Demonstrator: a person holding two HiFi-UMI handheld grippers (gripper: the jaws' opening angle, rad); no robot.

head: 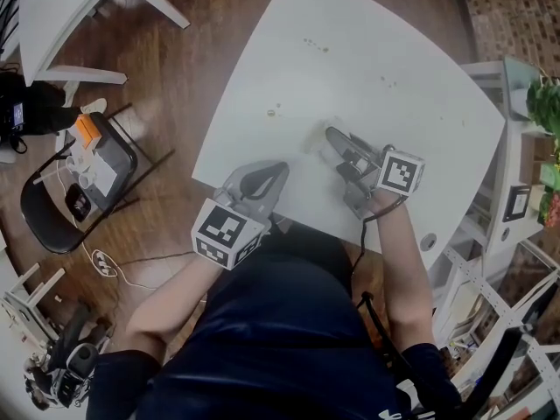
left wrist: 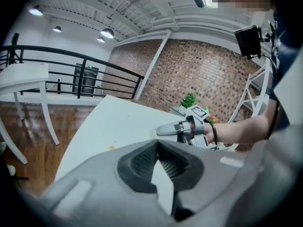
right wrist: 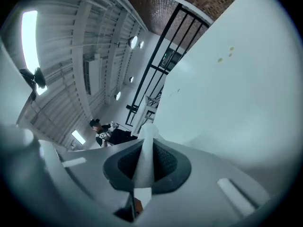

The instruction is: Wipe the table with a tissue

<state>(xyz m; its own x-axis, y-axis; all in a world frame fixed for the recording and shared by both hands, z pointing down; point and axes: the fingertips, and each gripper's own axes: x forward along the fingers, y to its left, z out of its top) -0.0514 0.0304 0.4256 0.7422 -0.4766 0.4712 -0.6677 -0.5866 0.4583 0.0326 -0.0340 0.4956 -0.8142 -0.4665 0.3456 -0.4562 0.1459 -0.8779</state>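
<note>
A white table (head: 350, 68) is seen from above, with a few small yellowish spots (head: 271, 110) scattered over its middle and far part. The right gripper (head: 332, 134) is held over the near right part of the table, pointed toward the far side. Its jaws are pressed together on a white tissue (right wrist: 147, 134). The tissue is pinched as a narrow upright strip between the dark ribbed pads (right wrist: 163, 164), and its end sticks out just past the tips. Whether the tissue touches the tabletop cannot be told. In the right gripper view the table is seen steeply tilted, filling the right side. The left gripper (head: 278, 170) is held at the near edge of the table, left of the right one and apart from it. Its jaws are also closed, with the tips meeting. Only a pale wedge is seen in the gap behind the tips, and no held thing can be made out there. From the left gripper view the right gripper is seen further along the table, with a brick wall (left wrist: 203, 74) behind it. On the wooden floor (head: 175, 68) to the left stands a black chair (head: 52, 226) loaded with small items. A white shelf (head: 516, 147) with a green plant (head: 544, 103) stands at the right.
</note>
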